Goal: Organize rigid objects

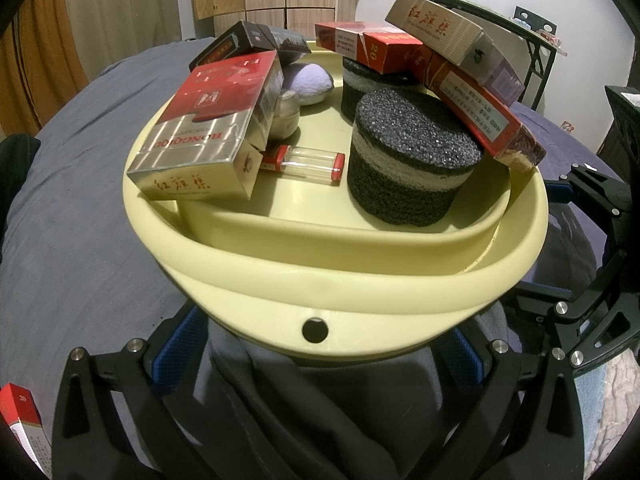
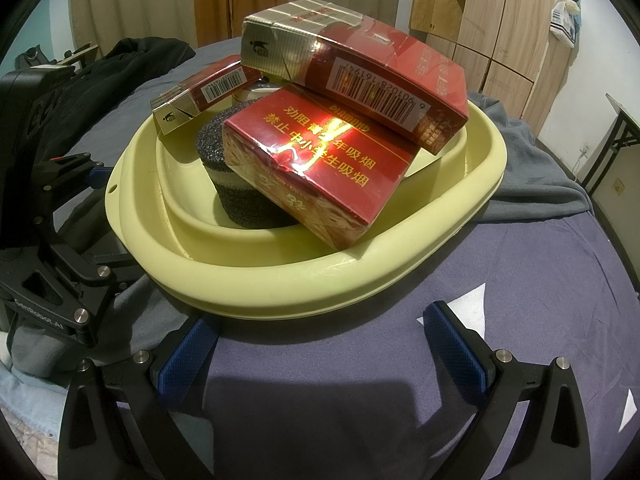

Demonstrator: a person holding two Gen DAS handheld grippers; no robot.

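Two foam pucks [image 1: 412, 160] and a clear tube [image 1: 306, 162] are shown only by the left wrist view — both grippers' jaws are spread wide, empty, beside the yellow basin [image 2: 280, 280].

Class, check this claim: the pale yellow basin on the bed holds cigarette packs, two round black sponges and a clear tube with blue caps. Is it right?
One detail is wrong: the clear tube has red caps, not blue, as the left wrist view shows. The pale yellow basin, cigarette packs and two round black sponges are as stated.

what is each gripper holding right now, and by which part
Nothing is visibly clamped. Both grippers, left and right, are open at the yellow basin's rim, its edge between their fingers.
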